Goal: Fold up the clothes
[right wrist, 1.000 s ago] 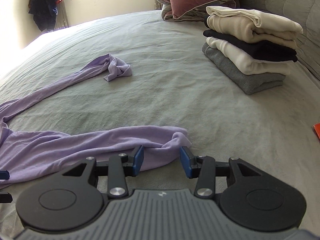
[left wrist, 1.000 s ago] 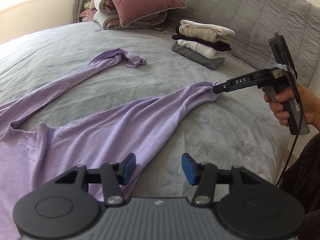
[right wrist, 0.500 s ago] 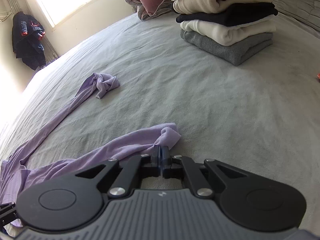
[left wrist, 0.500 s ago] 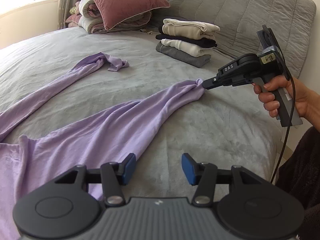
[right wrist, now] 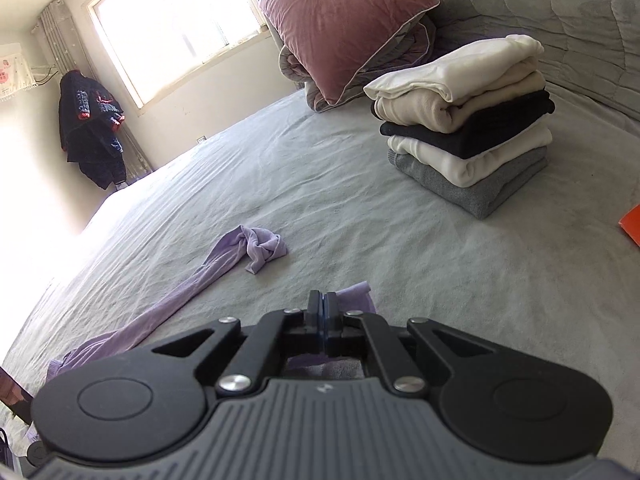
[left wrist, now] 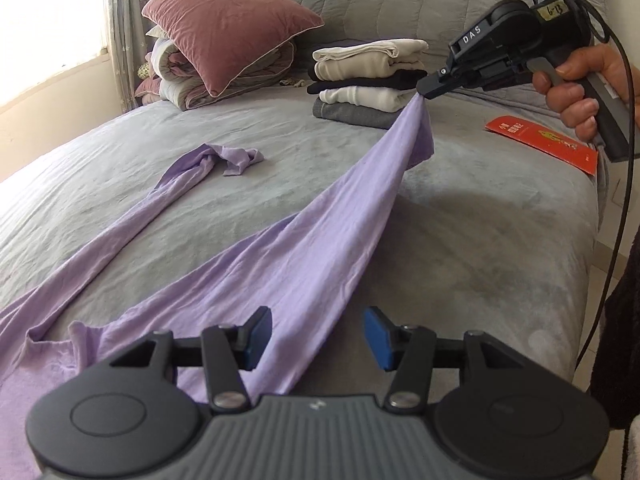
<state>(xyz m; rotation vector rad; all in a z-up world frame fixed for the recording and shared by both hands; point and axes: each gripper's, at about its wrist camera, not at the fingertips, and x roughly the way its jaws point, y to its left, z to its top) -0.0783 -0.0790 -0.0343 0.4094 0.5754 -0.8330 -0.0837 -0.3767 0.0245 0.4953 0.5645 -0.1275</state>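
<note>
A lilac long-sleeved top lies spread over the grey bed. One sleeve is stretched up off the bed, its cuff pinched in my right gripper, which a hand holds high at the right. In the right wrist view that gripper is shut on the lilac cuff. The other sleeve trails across the bed to a crumpled end. My left gripper hovers open just above the top's body, with nothing between its blue pads.
A stack of folded clothes stands near the quilted headboard. A mauve pillow rests on rolled bedding at the back left. A red envelope lies by the bed's right edge. A dark jacket hangs by the window.
The right gripper went from open around the sleeve end to shut on it, then lifted it off the bed toward the folded stack. The left gripper stayed open over the top's body.
</note>
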